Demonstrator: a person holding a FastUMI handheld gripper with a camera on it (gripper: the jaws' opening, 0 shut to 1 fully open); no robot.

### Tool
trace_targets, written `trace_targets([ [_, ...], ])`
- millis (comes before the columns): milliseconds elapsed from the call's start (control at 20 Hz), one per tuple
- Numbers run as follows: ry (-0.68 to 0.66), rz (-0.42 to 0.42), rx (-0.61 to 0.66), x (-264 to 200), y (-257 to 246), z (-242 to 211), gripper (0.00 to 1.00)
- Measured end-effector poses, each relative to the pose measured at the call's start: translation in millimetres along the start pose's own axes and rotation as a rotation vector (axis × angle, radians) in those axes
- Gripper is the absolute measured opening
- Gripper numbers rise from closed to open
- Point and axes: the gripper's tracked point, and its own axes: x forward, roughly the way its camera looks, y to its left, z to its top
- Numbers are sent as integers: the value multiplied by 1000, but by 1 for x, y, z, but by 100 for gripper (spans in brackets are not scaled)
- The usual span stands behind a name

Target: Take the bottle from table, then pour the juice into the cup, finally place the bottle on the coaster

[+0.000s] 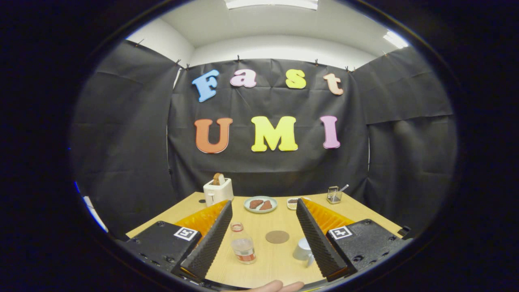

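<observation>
No task step appeared complete. The gripper was spread wide and held nothing. One bottle stood upright on the table, between the fingers and near the left one. One cup stood beside the right finger. One coaster lay bare between them. Grasping, pouring and placing remained.

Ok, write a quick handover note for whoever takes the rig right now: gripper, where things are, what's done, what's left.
Hand-held gripper: open, holding nothing, fingers wide apart above the table.
Bottle: upright between the fingers, near the left one, untouched.
Cup: beside the right finger.
Coaster: bare, between bottle and cup, slightly beyond them.
Done: nothing yet.
Left: grasp the bottle, pour juice into the cup, set the bottle on the coaster.
</observation>
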Motion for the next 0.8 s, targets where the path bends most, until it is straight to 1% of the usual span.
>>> trace_targets([
  [150,-4,-1,-6,0,7,-11,100],
  [450,-20,24,-15,-4,25,-40,100],
  [800,2,5,-11,10,31,-84,100],
])
